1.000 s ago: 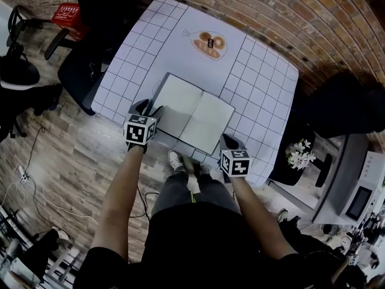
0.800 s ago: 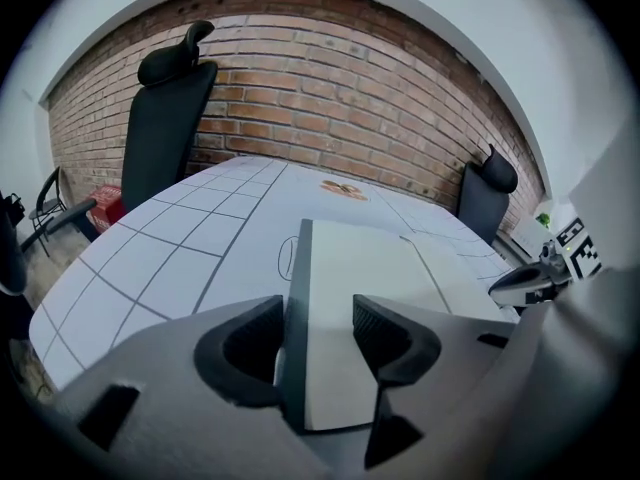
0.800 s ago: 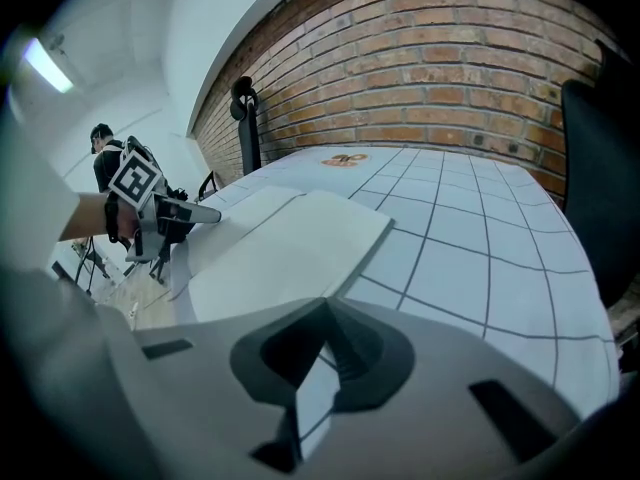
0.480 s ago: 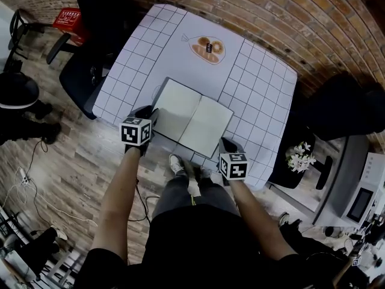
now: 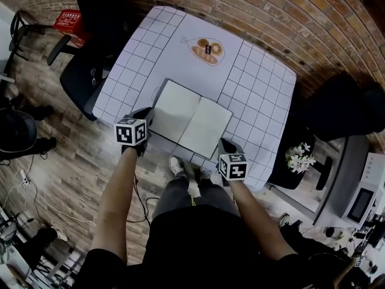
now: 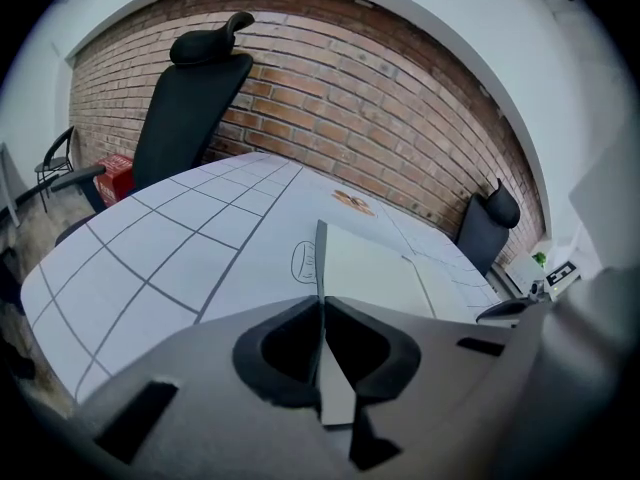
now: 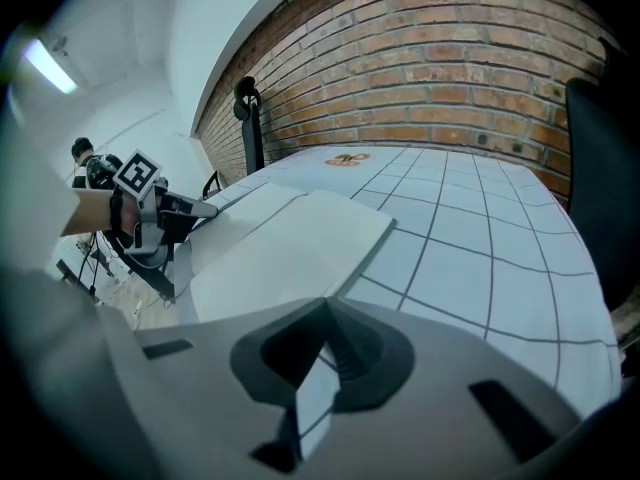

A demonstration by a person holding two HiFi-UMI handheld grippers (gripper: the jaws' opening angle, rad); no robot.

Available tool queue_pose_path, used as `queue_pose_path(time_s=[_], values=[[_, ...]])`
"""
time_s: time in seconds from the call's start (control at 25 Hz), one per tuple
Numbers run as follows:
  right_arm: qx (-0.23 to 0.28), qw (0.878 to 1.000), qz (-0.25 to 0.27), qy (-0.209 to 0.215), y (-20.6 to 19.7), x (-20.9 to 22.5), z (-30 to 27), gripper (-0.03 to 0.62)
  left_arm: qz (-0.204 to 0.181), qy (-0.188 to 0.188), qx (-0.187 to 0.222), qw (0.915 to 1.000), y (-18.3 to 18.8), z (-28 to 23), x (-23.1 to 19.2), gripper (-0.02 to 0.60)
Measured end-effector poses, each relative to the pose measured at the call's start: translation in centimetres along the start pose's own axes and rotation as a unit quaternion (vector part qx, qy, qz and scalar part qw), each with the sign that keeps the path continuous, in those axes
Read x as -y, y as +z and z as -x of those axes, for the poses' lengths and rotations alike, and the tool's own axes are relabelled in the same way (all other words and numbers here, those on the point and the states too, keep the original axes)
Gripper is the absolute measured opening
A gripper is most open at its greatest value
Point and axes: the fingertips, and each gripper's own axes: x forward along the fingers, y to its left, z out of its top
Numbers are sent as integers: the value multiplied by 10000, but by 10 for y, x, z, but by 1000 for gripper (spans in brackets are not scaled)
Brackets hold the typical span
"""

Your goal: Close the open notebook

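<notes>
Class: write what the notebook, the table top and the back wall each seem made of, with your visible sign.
The notebook: matt white paper, going by thin blank pages. The table top: smooth white with a printed dark grid, perhaps laminate or a sheet. The wall: rough red-brown brick with pale mortar joints.

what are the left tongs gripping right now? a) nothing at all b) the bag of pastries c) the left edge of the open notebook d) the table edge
c: the left tongs, which have just been closing, are pinched on the thin left edge of the notebook in the left gripper view.
</notes>
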Motion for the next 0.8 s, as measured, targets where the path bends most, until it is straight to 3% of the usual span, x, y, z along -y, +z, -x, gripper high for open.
queue_pose_path(time_s=[0.8], values=[[20,9999,45,137,1,1,0,14,-304,-106,556,9979,30,35,40,35]])
